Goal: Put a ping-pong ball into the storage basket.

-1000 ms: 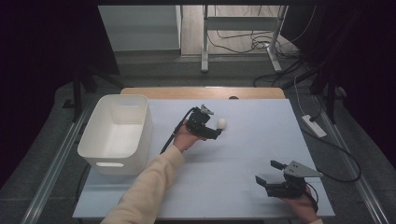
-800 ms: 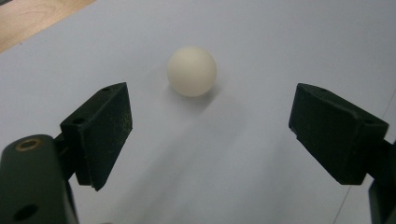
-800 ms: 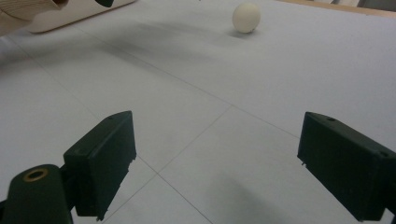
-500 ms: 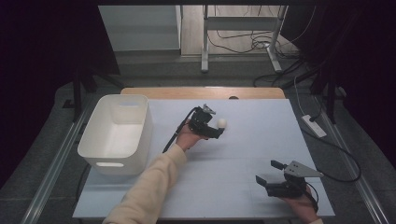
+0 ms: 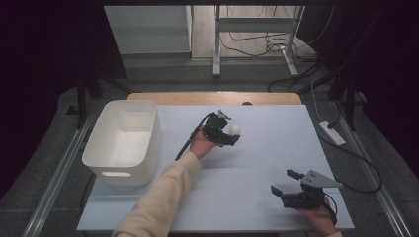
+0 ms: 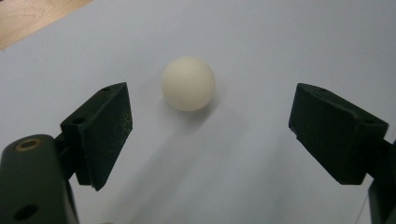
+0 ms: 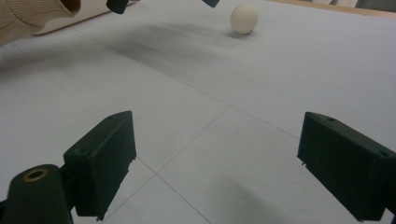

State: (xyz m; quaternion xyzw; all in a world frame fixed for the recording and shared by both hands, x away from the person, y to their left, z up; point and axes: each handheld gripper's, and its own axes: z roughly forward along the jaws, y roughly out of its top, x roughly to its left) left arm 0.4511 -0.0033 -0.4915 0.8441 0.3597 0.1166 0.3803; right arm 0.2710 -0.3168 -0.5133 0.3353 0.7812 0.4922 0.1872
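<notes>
Left gripper [image 5: 228,134] is spread wide w/ nothing in it, hovering right over the white ball [image 5: 234,130], which sits on the pale blue table top [image 5: 247,173] toward the far middle; in the left gripper view the ball [image 6: 188,83] lies btw the two black jaws but closer to the left one, touching neither. Right gripper [image 5: 285,182] is also gaping and empty, parked near the front right corner, well apart from the ball. White bin [image 5: 123,140] stands at the table's left side, away from both.
</notes>
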